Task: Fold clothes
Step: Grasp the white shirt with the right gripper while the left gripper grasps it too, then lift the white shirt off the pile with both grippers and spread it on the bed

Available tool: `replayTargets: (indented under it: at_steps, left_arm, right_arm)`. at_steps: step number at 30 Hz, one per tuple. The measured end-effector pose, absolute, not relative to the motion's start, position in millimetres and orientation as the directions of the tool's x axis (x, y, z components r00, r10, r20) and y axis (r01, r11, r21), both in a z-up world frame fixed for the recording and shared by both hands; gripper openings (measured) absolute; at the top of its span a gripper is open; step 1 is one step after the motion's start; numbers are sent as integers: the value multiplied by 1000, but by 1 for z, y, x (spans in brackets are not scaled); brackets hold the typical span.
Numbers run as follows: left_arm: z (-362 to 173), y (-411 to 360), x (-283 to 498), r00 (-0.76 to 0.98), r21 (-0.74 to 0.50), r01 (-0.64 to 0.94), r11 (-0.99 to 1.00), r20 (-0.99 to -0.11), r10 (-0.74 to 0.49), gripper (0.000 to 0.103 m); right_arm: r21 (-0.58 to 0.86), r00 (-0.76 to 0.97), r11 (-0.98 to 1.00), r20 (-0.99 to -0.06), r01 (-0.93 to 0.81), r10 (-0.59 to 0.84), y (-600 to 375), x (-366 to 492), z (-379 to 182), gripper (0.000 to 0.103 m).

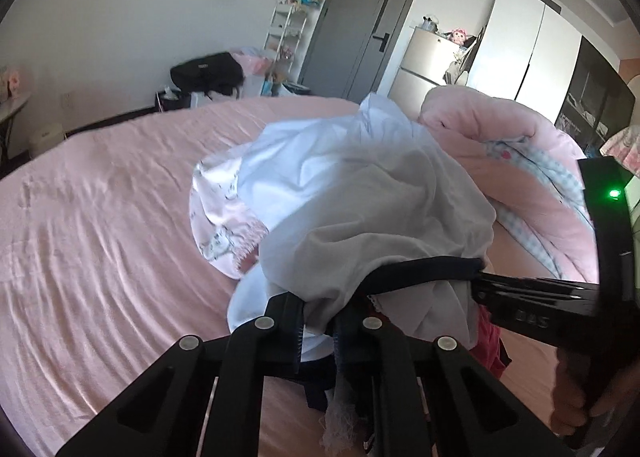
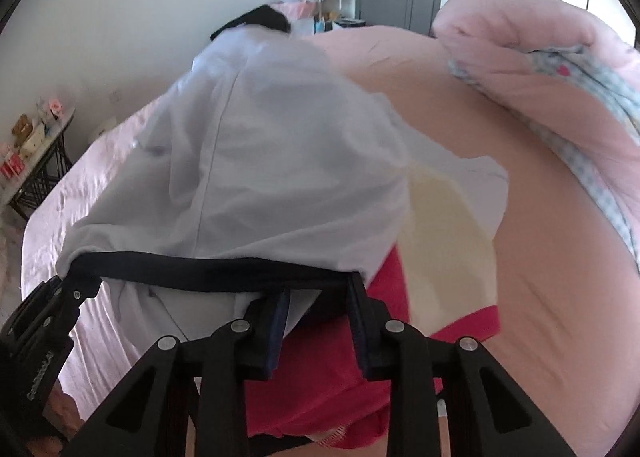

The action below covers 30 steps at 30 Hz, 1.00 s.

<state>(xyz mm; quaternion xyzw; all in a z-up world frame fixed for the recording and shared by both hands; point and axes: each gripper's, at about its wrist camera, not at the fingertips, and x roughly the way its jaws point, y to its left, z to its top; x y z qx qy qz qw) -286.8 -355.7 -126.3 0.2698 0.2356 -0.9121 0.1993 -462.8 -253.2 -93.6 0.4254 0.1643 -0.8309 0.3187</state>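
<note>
A: White garment [image 2: 256, 177] with dark waistband [image 2: 208, 273], soft and light, hangs between both tongs above the bed [image 1: 100, 217].

B: Left tongs [image 1: 318, 331] clamp it; right tongs [image 2: 318, 321] stand partly open around the waistband, best hold.

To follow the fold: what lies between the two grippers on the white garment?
The garment's dark waistband stretches between the left gripper and the right gripper, best seen in the right wrist view. White garment hangs over it.
</note>
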Motion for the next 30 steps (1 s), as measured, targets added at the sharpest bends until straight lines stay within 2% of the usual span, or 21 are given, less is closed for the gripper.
replayTargets:
  at_steps: [3,4,5,6,7,8,9,11,15,22,23,26,30]
  left_arm:
    - [-140,-356,-295,-769,-367,480,-797,-613,-181,13]
    - [-146,-355,-298,-763,-376,480,-793,-625,-165,18]
    - [-151,-354,-300,-757,-385,480,-788,-636,-150,28]
    - [-156,-353,-303,-752,-394,479,-784,-645,-136,31]
    - [-156,-352,-303,-760,-403,467,-787,-638,-124,30]
    - [-155,-350,-301,-781,-430,434,-791,-617,-93,9]
    - [-153,-348,-300,-801,-456,403,-793,-596,-65,4]
    - [-147,-339,-298,-825,-491,363,-792,-564,-29,4]
    - [-126,-303,-292,-852,-468,237,-852,-522,50,4]
    - [-54,-219,-213,-913,-313,3,-950,-389,125,3]
    - [-48,-211,-203,-913,-320,-23,-947,-380,150,3]
    - [-37,-185,-183,-891,-346,-79,-935,-396,222,3]
    - [-34,-145,-163,-838,-376,-149,-915,-444,319,3]
  right_arm:
    - [-51,-520,-799,-783,600,-341,-257,-475,-100,27]
    - [-64,-551,-824,-772,563,-317,-257,-480,-101,22]
    - [-61,-578,-853,-760,518,-296,-255,-485,-100,1]
    - [-48,-600,-869,-742,492,-299,-250,-486,-95,2]
    - [-44,-631,-878,-713,476,-306,-244,-484,-86,2]
    - [-39,-661,-887,-682,460,-313,-237,-481,-78,1]
    - [-58,-701,-893,-643,446,-308,-231,-475,-67,1]
    - [-97,-755,-899,-586,426,-295,-217,-461,-42,1]
    - [-116,-811,-914,-515,388,-278,-185,-441,5,1]
    - [-125,-882,-944,-412,305,-230,-97,-345,67,1]
    - [-123,-889,-948,-398,295,-226,-81,-330,74,1]
    - [-112,-909,-957,-360,266,-211,-36,-283,94,1]
    - [-25,-896,-970,-392,240,-211,31,-226,108,1]
